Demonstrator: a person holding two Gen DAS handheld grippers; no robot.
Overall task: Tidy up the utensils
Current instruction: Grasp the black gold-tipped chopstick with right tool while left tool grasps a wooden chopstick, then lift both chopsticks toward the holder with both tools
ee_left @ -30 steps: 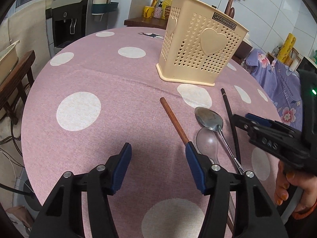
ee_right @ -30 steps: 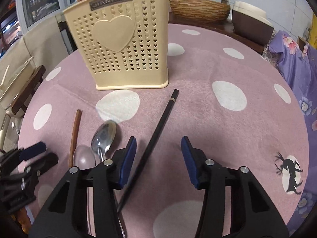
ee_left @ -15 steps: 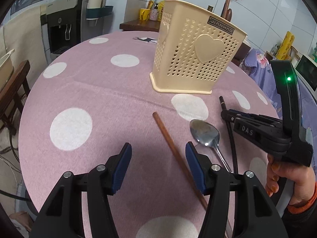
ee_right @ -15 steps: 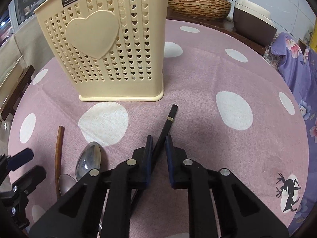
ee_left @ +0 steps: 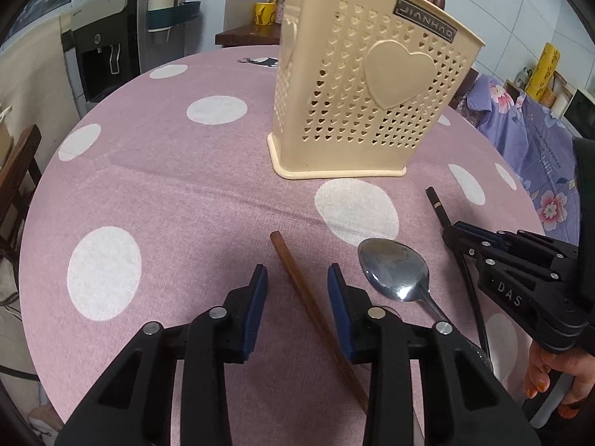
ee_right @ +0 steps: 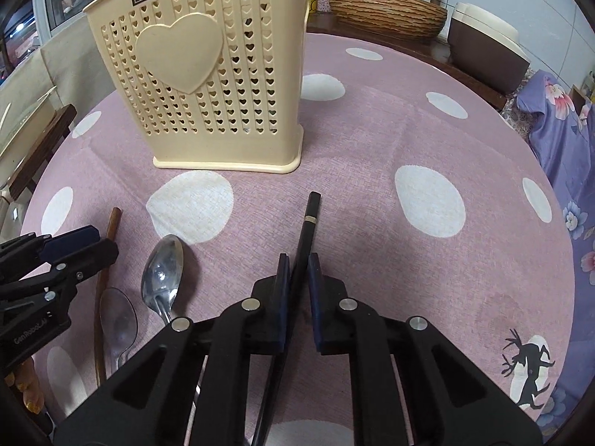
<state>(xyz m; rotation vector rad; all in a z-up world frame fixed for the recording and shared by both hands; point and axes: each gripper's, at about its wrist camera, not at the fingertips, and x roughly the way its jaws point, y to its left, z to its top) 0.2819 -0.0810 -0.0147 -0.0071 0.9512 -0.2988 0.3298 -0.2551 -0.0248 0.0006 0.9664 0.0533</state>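
A cream heart-pattern utensil holder [ee_left: 364,104] [ee_right: 208,85] stands upright on the pink dotted tablecloth [ee_left: 167,186]. In front of it lie a brown chopstick [ee_left: 293,271] [ee_right: 111,223], a metal spoon [ee_left: 394,271] [ee_right: 163,271], a second paler spoon [ee_right: 117,316] and a black chopstick [ee_left: 437,204] [ee_right: 310,215]. My left gripper [ee_left: 297,286] [ee_right: 93,239] straddles the brown chopstick near its far end; its jaws are closing and the pads stand clear of the stick. My right gripper [ee_right: 297,271] [ee_left: 452,230] is shut on the black chopstick, which still lies low on the cloth.
A water dispenser [ee_left: 100,55] and a wooden chair [ee_left: 18,171] stand beyond the table's left edge. A purple floral cloth [ee_left: 539,148] lies to the right. A woven basket [ee_right: 386,11] and a brown cooker [ee_right: 483,44] sit behind the table. A person's hand [ee_left: 550,379] holds the right gripper.
The right gripper's jaws went from wide apart to shut on the black chopstick. The left gripper slid right until the brown chopstick lay between its jaws, which have narrowed.
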